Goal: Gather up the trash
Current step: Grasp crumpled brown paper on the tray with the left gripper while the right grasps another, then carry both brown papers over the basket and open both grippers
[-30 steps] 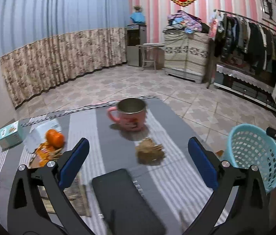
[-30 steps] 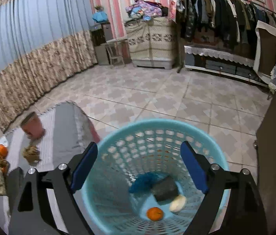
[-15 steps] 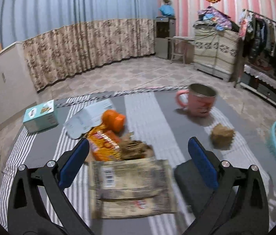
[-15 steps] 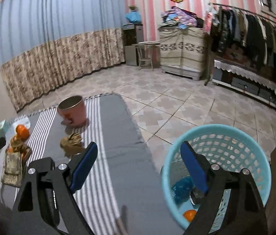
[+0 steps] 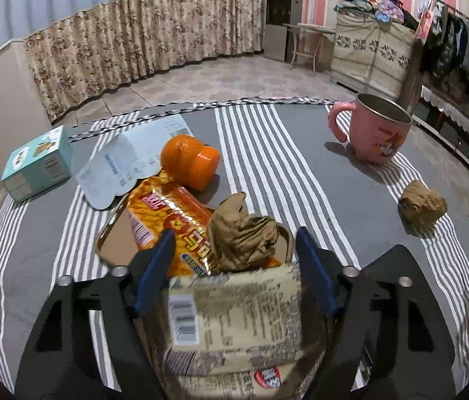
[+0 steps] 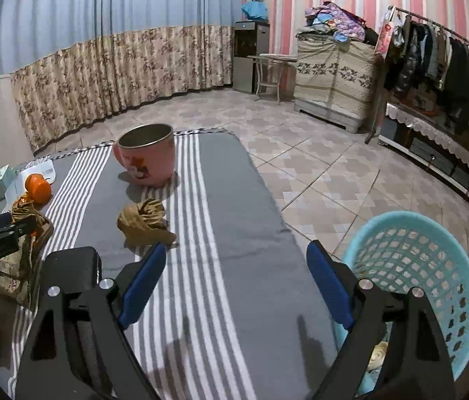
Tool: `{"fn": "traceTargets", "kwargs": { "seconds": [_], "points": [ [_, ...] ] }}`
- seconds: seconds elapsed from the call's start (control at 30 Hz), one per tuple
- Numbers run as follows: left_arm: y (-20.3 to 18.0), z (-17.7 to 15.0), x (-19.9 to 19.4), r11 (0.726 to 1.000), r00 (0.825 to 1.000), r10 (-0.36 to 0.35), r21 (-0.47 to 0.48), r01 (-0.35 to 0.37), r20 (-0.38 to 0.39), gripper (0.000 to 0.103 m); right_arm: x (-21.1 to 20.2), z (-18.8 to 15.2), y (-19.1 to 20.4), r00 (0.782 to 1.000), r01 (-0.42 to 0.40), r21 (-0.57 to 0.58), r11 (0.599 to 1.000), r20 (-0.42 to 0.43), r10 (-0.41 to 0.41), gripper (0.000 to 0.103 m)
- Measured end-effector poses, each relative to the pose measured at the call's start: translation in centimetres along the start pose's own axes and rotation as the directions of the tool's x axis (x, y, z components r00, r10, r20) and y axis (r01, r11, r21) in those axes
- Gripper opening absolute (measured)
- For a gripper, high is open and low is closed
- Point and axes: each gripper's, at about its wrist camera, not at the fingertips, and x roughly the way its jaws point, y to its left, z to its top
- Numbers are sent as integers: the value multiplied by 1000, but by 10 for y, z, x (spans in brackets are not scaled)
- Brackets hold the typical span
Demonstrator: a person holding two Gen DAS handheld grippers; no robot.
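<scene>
The left gripper (image 5: 234, 260) is hanging low over the striped cloth (image 5: 254, 153) with a tan printed wrapper (image 5: 234, 320) lying between its blue pads – its jaws have just been closing, yet the pads are not visibly pressing on the wrapper, so the grip is not made. Just past the fingertips, a crumpled brown paper wad (image 5: 244, 236) and an orange snack packet (image 5: 171, 216) are sitting together on a small tray (image 5: 114, 243), with an orange fruit (image 5: 189, 160) touching the packet's far end. A pale flattened carton (image 5: 128, 163) and a teal box (image 5: 36, 163) are lying to the left, and a pink mug (image 5: 376, 130) is standing upright at the far right. A second brown paper wad (image 6: 144, 221) is lying alone on the cloth, near the mug and just ahead of the right gripper (image 6: 236, 283), which is spread wide and holding nothing. The teal basket (image 6: 434, 253) is standing on the tiled floor beside the cloth's edge – just right of that gripper.
</scene>
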Motion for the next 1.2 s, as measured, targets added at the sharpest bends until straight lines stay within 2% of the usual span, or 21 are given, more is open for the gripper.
{"fn": "traceTargets", "kwargs": {
  "seconds": [0.07,0.13,0.23,0.33,0.53,0.77,0.83,0.9,0.93,1.07,1.2],
  "points": [
    [0,2,5,1000,1000,-7,3,7,-14,52,9,0,6,999,-26,-3,1000,-21,26,85],
    [3,3,8,1000,999,-27,-13,27,-19,45,15,0,10,999,-37,-9,999,-37,37,85],
    [7,3,8,999,999,-41,-17,41,-6,44,24,3,20,998,-50,-27,998,-43,49,85],
    [10,2,0,1000,999,-5,-2,5,37,44,31,9,32,997,-71,-36,997,-44,69,85],
    [21,6,-30,998,989,53,-20,-51,138,44,53,16,54,992,-105,-58,993,-81,101,85],
    [29,8,-32,998,989,48,-40,-42,139,44,72,13,70,988,-113,-94,989,-118,101,84],
    [31,8,-31,998,990,42,-50,-36,135,44,76,13,72,985,-128,-92,987,-129,115,77],
    [32,8,-30,998,990,49,-56,-42,132,44,78,13,73,978,-166,-90,982,-145,152,58],
    [32,7,-30,997,990,54,-56,-47,132,44,79,13,75,976,-176,-93,980,-150,161,57],
    [30,7,-30,997,991,48,-60,-41,122,44,68,12,72,976,-193,-101,976,-124,180,39],
    [23,7,-41,997,991,56,-51,-49,125,44,49,14,54,980,-184,-76,980,-87,177,39]
  ]
}}
